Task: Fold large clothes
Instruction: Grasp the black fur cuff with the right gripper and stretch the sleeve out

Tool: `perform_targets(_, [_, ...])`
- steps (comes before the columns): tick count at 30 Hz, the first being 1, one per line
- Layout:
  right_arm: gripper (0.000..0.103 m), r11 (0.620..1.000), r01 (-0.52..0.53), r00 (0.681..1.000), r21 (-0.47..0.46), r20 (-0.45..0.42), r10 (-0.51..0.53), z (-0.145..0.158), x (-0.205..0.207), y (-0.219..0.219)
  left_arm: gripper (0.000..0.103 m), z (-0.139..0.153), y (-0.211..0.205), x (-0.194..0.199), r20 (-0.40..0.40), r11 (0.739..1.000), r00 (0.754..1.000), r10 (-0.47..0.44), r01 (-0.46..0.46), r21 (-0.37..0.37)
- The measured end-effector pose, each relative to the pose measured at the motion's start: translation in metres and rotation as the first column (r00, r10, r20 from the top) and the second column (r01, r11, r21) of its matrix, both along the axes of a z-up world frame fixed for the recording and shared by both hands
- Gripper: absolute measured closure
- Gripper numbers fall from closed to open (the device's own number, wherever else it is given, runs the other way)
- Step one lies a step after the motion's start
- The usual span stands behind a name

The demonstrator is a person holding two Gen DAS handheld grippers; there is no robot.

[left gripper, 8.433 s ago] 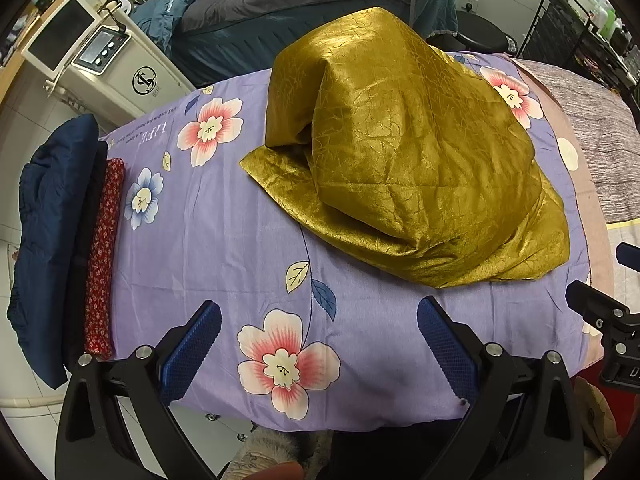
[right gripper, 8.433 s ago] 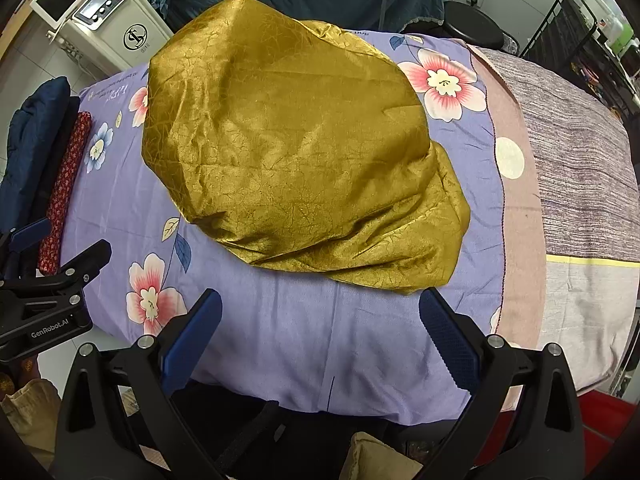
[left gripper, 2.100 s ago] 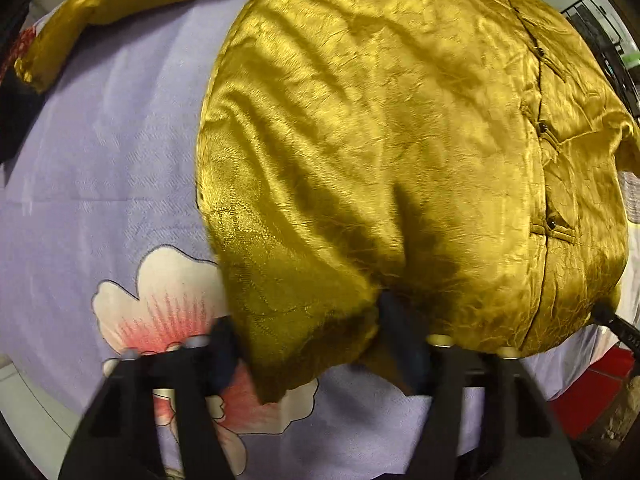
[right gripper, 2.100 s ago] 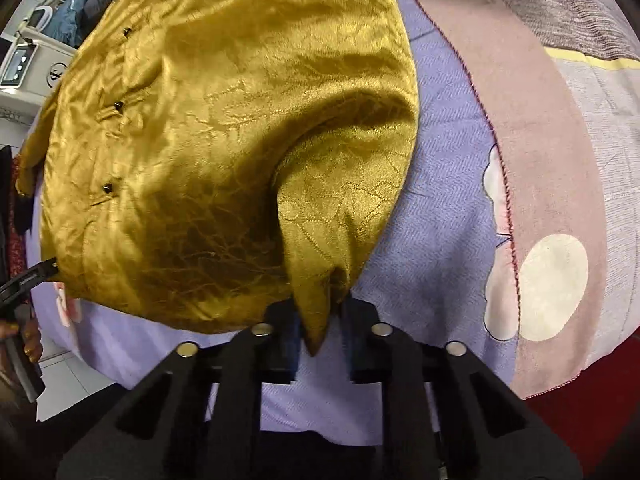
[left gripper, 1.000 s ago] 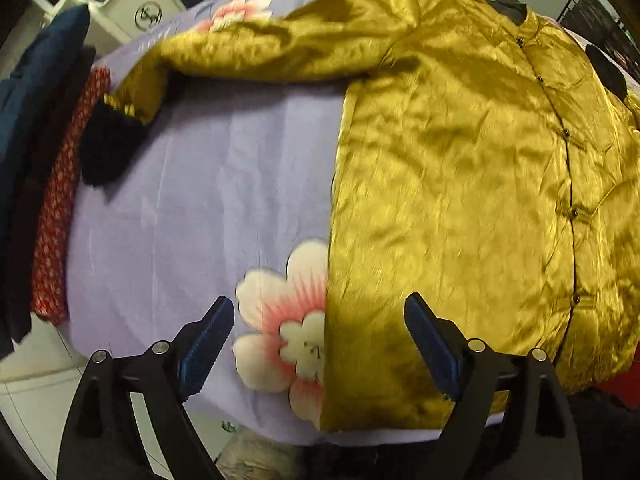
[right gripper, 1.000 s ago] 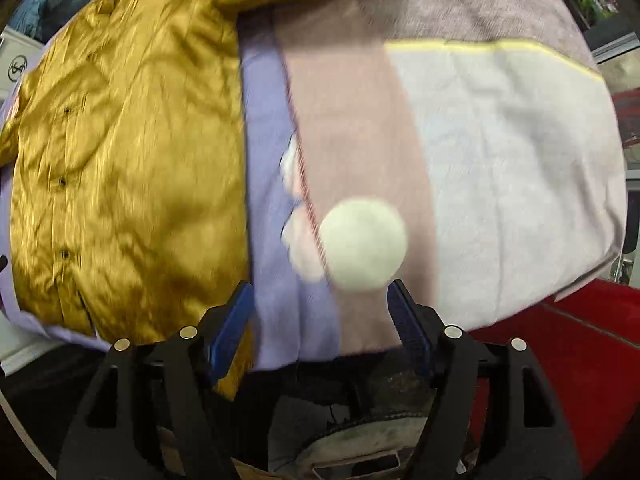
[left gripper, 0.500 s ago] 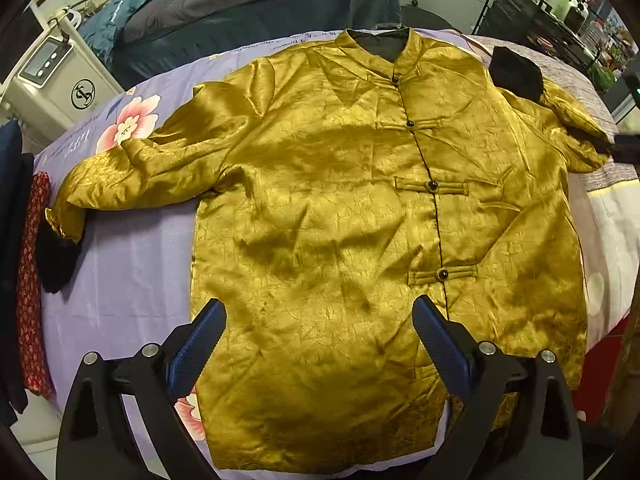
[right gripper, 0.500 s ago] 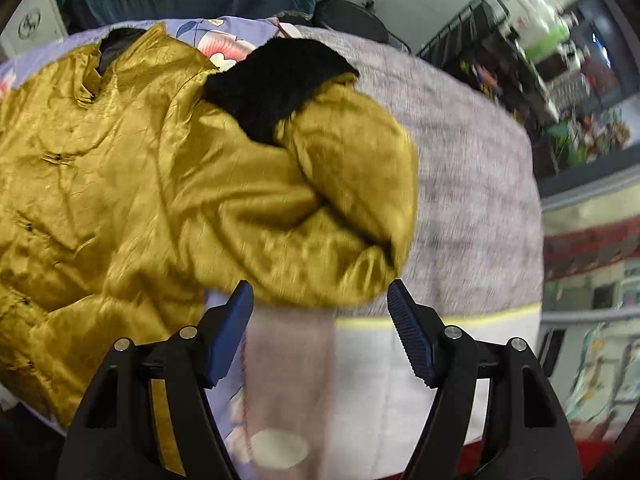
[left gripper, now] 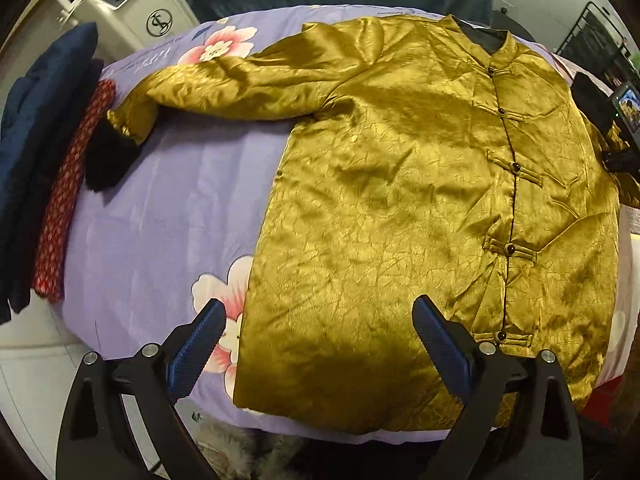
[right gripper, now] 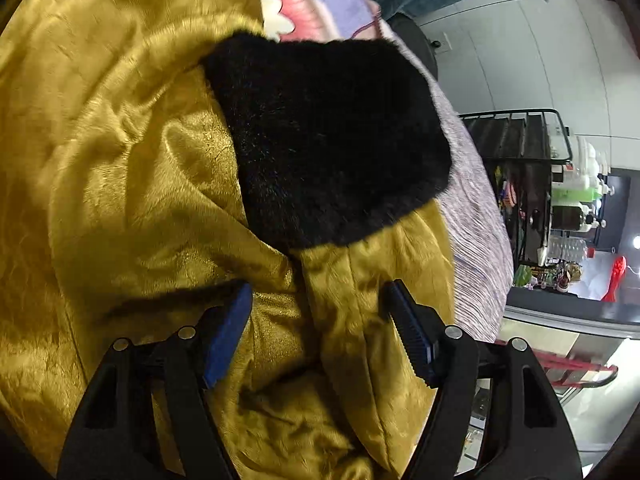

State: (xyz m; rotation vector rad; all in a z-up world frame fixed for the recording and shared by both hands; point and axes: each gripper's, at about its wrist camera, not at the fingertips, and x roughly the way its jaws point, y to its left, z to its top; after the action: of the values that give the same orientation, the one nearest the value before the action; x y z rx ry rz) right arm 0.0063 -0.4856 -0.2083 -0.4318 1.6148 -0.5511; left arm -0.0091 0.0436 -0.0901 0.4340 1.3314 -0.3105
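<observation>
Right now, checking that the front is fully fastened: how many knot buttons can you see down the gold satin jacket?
5 down the gold satin jacket: collar, upper chest, mid chest, waist, hem. None looks hidden in the left wrist view.

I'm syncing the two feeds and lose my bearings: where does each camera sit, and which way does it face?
Left wrist: above the bed's near edge, looking down across the spread jacket; the open left gripper shows at the bottom.
Right wrist: low and close over the jacket's bunched sleeve, facing its black cuff; the open right gripper straddles the sleeve.
Shared: the jacket, and the purple sheet.
</observation>
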Motion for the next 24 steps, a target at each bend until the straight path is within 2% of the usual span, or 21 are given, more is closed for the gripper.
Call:
perform_targets(1, [0.035, 1.0, 0.009, 1.0, 0.019, 0.023, -0.009, 0.001, 0.0, -0.005, 0.011, -0.001, 0.0, -0.001, -0.004, 1.0, 1.0, 0.007, -0.007, 0.001])
perform_targets(2, [0.048, 0.999, 0.02, 0.998, 0.049, 0.055, -0.023, 0.006, 0.0, -0.01, 0.011, -0.001, 0.0, -0.001, -0.011, 1.0, 1.0, 0.013, -0.013, 0.001])
perform_targets(3, [0.072, 0.996, 0.04, 0.995, 0.077, 0.09, -0.047, 0.013, -0.002, -0.016, 0.011, -0.002, -0.002, -0.002, -0.017, 1.0, 1.0, 0.017, -0.017, 0.0])
perform_targets(5, [0.092, 0.988, 0.09, 0.979, 0.122, 0.173, -0.11, 0.034, -0.009, -0.032, 0.011, -0.003, -0.009, -0.003, -0.023, 1.0, 1.0, 0.009, -0.009, 0.002])
perform_targets(6, [0.094, 0.982, 0.121, 0.962, 0.147, 0.226, -0.153, 0.047, -0.016, -0.043, 0.011, -0.003, -0.013, -0.003, -0.021, 1.0, 1.0, -0.001, 0.001, 0.004])
perform_targets(8, [0.095, 0.954, 0.206, 0.898, 0.218, 0.345, -0.273, 0.083, -0.039, -0.073, 0.011, 0.0, -0.029, -0.004, -0.008, 0.999, 0.999, -0.045, 0.045, 0.011])
perform_targets(10, [0.095, 0.916, 0.274, 0.803, 0.293, 0.455, -0.385, 0.122, -0.072, -0.103, 0.011, 0.003, -0.044, -0.006, 0.003, 0.996, 0.997, -0.084, 0.084, 0.009])
perform_targets(11, [0.096, 0.894, 0.304, 0.744, 0.328, 0.505, -0.438, 0.141, -0.093, -0.119, 0.011, 0.005, -0.053, -0.007, 0.007, 0.994, 0.994, -0.105, 0.105, 0.006])
perform_targets(12, [0.096, 0.866, 0.337, 0.67, 0.37, 0.552, -0.496, 0.161, -0.119, -0.137, 0.011, 0.006, -0.063, -0.008, 0.01, 0.992, 0.991, -0.13, 0.13, 0.003])
perform_targets(13, [0.096, 0.841, 0.366, 0.614, 0.399, 0.575, -0.54, 0.172, -0.141, -0.15, 0.011, 0.006, -0.071, -0.01, 0.01, 0.989, 0.989, -0.149, 0.149, 0.003])
perform_targets(15, [0.096, 0.767, 0.419, 0.471, 0.487, 0.606, -0.642, 0.193, -0.191, -0.182, 0.011, 0.005, -0.086, -0.013, 0.006, 0.982, 0.982, -0.19, 0.19, 0.0])
perform_targets(16, [0.096, 0.722, 0.421, 0.388, 0.549, 0.61, -0.691, 0.199, -0.221, -0.196, 0.011, 0.005, -0.095, -0.015, 0.006, 0.976, 0.976, -0.216, 0.216, -0.002])
perform_targets(18, [0.096, 0.655, 0.418, 0.272, 0.63, 0.601, -0.752, 0.201, -0.27, -0.214, 0.011, 0.006, -0.112, -0.021, 0.009, 0.964, 0.964, -0.266, 0.266, -0.005])
perform_targets(21, [0.096, 0.571, 0.412, 0.144, 0.71, 0.568, -0.81, 0.187, -0.324, -0.214, 0.011, 0.009, -0.132, -0.028, 0.021, 0.944, 0.944, -0.329, 0.329, -0.009])
perform_targets(23, [0.096, 0.478, 0.407, 0.043, 0.778, 0.506, -0.861, 0.159, -0.357, -0.206, 0.011, 0.012, -0.14, -0.032, 0.029, 0.933, 0.933, -0.358, 0.359, -0.015])
perform_targets(24, [0.096, 0.394, 0.394, -0.031, 0.83, 0.441, -0.897, 0.139, -0.375, -0.203, 0.011, 0.013, -0.143, -0.034, 0.031, 0.929, 0.929, -0.368, 0.368, -0.017])
